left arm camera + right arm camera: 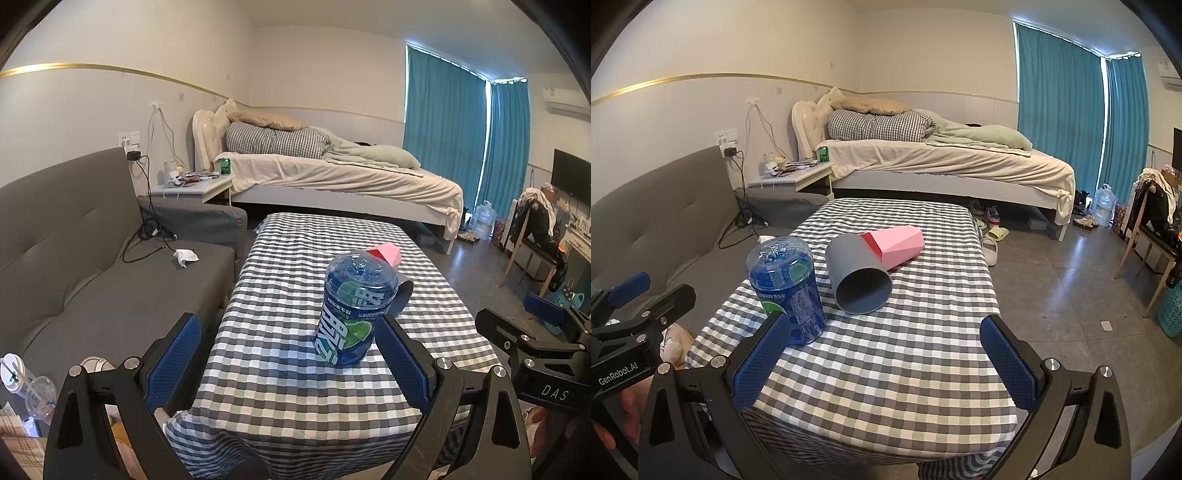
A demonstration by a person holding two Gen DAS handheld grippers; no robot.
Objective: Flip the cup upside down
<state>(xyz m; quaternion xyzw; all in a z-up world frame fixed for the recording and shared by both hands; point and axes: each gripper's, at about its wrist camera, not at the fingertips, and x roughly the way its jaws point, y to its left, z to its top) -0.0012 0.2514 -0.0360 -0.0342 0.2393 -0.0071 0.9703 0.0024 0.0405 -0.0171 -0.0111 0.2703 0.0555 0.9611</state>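
Note:
On the checked tablecloth (886, 369) stand or lie three cups. A clear blue plastic cup (354, 306) (786, 291) with a green label stands with its moulded closed end up. A grey cup (858, 277) (404, 295) lies on its side, mouth towards me, mostly hidden behind the blue cup in the left wrist view. Behind it a pink faceted cup (897, 242) (386, 254) also lies on its side. My left gripper (286, 332) is open, and its right finger is close beside the blue cup. My right gripper (886, 325) is open over the table's near end, holding nothing.
A grey sofa (92, 266) with a cable and a crumpled tissue runs along the table's left. Past the far end are a bed (942, 162) and a cluttered bedside table (798, 175). Slippers (991, 240), a chair (1156, 229) and a teal basket (1172, 314) occupy the floor on the right.

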